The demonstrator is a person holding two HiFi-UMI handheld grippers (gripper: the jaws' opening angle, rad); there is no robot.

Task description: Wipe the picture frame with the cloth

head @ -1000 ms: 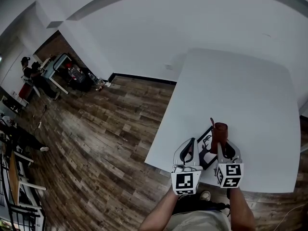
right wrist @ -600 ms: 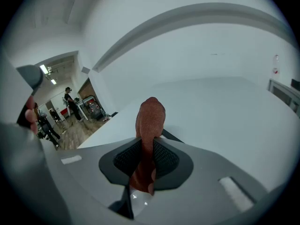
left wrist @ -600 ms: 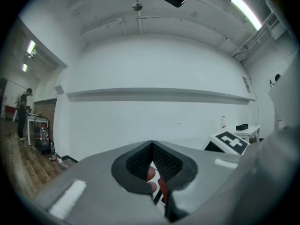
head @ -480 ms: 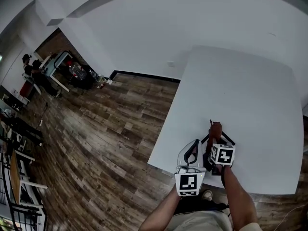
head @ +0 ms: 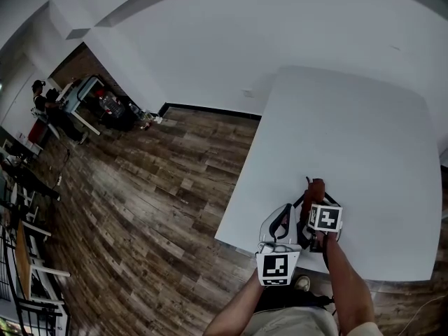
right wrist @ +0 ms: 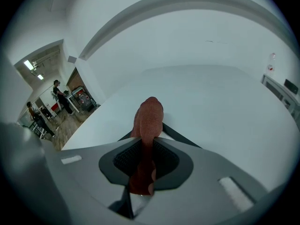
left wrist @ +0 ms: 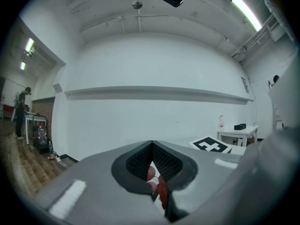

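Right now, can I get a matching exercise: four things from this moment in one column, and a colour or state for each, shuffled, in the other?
Things:
1. cloth
2. picture frame
3. table
4. floor

Colour or state:
A. white top
B. dark wood planks
C. reddish-brown, clamped in the right hand-held gripper
D. black-edged, lying flat near the table's front edge

Pairs: 1-C, 2-D, 3-A, 4-B.

Both forearms reach forward side by side; left tool (head: 282,217) jaws meet, right tool (right wrist: 146,149) pinches the cloth (right wrist: 149,118)
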